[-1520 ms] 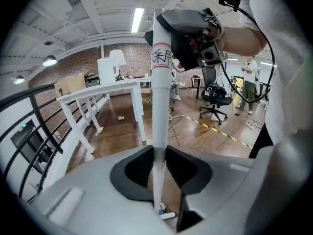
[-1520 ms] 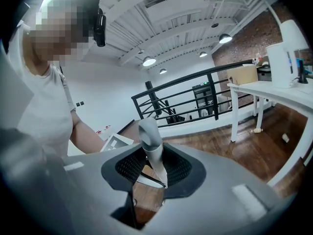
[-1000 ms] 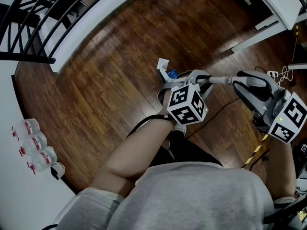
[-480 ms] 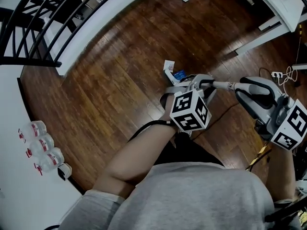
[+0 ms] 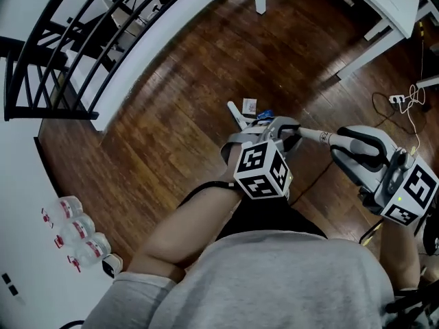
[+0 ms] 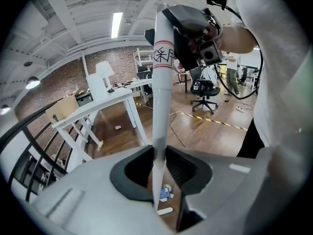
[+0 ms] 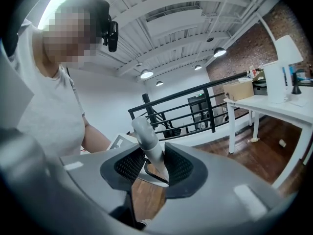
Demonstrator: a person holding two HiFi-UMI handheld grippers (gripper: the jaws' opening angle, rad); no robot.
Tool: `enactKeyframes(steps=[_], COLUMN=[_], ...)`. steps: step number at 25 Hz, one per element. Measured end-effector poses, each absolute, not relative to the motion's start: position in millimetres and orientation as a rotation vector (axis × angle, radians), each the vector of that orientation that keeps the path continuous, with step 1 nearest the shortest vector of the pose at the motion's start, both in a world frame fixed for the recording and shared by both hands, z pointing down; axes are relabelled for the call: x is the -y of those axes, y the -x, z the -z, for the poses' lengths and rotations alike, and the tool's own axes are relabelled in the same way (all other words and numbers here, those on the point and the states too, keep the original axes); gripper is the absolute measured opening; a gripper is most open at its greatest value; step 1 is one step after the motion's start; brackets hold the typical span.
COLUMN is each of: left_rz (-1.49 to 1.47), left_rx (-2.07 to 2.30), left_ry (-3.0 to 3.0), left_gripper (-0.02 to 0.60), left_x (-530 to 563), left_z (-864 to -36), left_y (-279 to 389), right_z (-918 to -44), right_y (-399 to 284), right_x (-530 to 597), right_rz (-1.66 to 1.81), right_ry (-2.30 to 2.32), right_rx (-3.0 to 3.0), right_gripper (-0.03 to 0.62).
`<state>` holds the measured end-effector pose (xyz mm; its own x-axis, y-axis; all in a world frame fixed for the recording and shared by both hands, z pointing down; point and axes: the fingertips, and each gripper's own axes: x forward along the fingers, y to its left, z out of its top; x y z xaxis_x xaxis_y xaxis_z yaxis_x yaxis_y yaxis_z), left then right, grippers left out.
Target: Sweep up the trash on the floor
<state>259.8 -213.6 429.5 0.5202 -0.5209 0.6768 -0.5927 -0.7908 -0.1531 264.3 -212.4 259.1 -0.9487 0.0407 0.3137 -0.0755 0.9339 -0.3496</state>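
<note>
Left claw (image 6: 159, 166) clamped on white broom handle (image 6: 161, 82); right claw (image 7: 149, 168) clamped on its grey top end (image 7: 143, 133). Left gripper view shows trash scraps (image 6: 165, 192) on wood floor (image 6: 210, 131), beside handle's foot.

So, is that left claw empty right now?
No, the left gripper is shut on the white broom handle, which runs straight up between its jaws.

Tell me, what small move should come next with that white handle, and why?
Probably a short sweep of the handle toward the scraps: left tool and right tool are both shut on it, and the scraps lie on the floor by its lower end.
</note>
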Motion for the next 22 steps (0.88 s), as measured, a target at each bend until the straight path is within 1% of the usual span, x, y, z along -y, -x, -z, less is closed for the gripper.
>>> enactKeyframes(steps=[6,14,22], left_rz=[-1.192,-1.188,-1.207], left_rx=[0.799,0.708,0.755], left_ry=[-2.699,-2.624,-2.496], left_gripper=[0.077,0.077,0.077], left_x=[132.3,25.8,-45.7], left_z=[-418.6,-440.3,-457.3], left_y=[-254.7,-245.2,-288.5], right_z=[-249.7,-274.6,-291.5], right_y=[-263.5,-255.0,-294.7], right_x=[137.6,47.9,-19.8], right_rz=[-0.591,-0.697,-0.643], right_ry=[-0.054,0.028,0.248], right_rx=[2.783,2.714,2.693], right_gripper=[0.129,0.127,0.127])
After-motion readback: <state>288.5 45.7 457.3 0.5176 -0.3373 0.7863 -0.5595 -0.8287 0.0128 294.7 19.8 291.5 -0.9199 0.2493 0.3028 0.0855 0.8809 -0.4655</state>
